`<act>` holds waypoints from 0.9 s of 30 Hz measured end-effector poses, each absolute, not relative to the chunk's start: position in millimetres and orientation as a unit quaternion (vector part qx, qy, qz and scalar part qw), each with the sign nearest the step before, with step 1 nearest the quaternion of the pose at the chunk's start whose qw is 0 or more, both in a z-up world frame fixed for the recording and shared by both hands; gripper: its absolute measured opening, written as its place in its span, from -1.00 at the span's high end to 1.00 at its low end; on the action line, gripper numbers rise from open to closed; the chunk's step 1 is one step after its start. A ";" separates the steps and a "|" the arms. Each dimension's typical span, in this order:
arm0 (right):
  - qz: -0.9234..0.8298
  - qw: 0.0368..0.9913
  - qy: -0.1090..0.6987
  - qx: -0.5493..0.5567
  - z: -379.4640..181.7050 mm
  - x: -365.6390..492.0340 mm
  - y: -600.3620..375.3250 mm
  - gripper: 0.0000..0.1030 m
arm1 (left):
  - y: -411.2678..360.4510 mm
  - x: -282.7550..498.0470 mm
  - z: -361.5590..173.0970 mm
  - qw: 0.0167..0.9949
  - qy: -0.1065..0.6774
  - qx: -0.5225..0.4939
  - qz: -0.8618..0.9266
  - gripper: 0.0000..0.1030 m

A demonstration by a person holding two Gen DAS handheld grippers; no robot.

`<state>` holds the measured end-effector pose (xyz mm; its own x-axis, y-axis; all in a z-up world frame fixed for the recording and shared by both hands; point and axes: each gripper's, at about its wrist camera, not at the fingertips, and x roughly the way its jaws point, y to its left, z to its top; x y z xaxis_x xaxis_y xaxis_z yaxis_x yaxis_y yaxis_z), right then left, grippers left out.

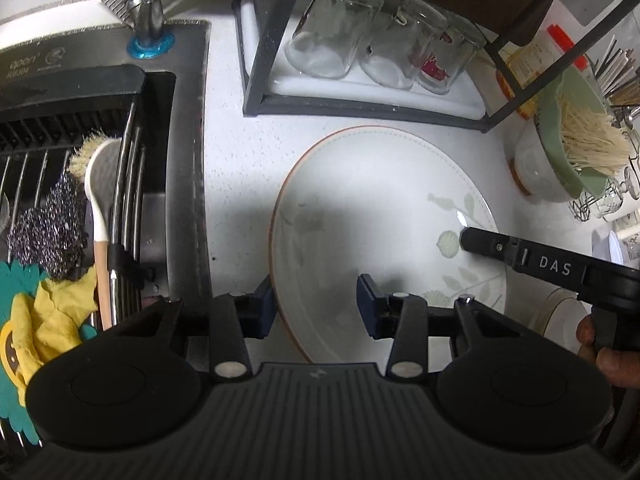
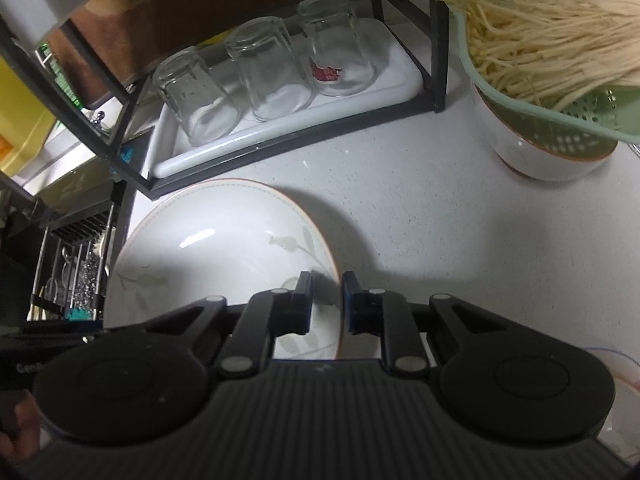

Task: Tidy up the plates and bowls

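Observation:
A large white plate (image 1: 380, 208) with an orange rim and pale green leaf prints lies on the white counter, also seen as the plate (image 2: 216, 248) in the right wrist view. My left gripper (image 1: 316, 300) straddles its left rim: the outer finger sits against the edge, the inner one hangs over the plate's inside with a wide gap showing. My right gripper (image 2: 326, 304) has its two pads close together on the plate's right rim. One of its black fingers (image 1: 480, 245) lies on the plate's right side in the left wrist view.
Behind the plate a black rack frame (image 1: 360, 110) holds a white tray with three upturned glasses (image 1: 332, 28). The sink (image 1: 188, 184) with brush and scourers is at the left. A white bowl (image 2: 532, 156) carrying a green colander of pale strands stands at the right. Another dish (image 1: 564, 320) lies near the right hand.

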<state>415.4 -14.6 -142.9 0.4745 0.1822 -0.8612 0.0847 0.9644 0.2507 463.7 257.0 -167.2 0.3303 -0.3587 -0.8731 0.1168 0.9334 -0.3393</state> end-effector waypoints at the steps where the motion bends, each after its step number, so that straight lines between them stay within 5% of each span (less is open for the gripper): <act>1: 0.032 0.848 0.512 0.134 -143.3 415.6 -16.0 0.65 | 257.5 464.3 -167.2 0.807 0.561 -0.111 -0.147 0.08; 27: 0.043 0.836 0.481 0.261 -101.0 346.3 -61.7 0.65 | 252.8 426.3 -114.5 0.787 0.553 -0.169 -0.216 0.08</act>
<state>346.3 -61.7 -101.0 0.5335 0.3231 -0.7816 0.1789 0.8601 0.4776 426.3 252.8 -114.5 0.2948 -0.5276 -0.7967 0.1532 0.8491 -0.5056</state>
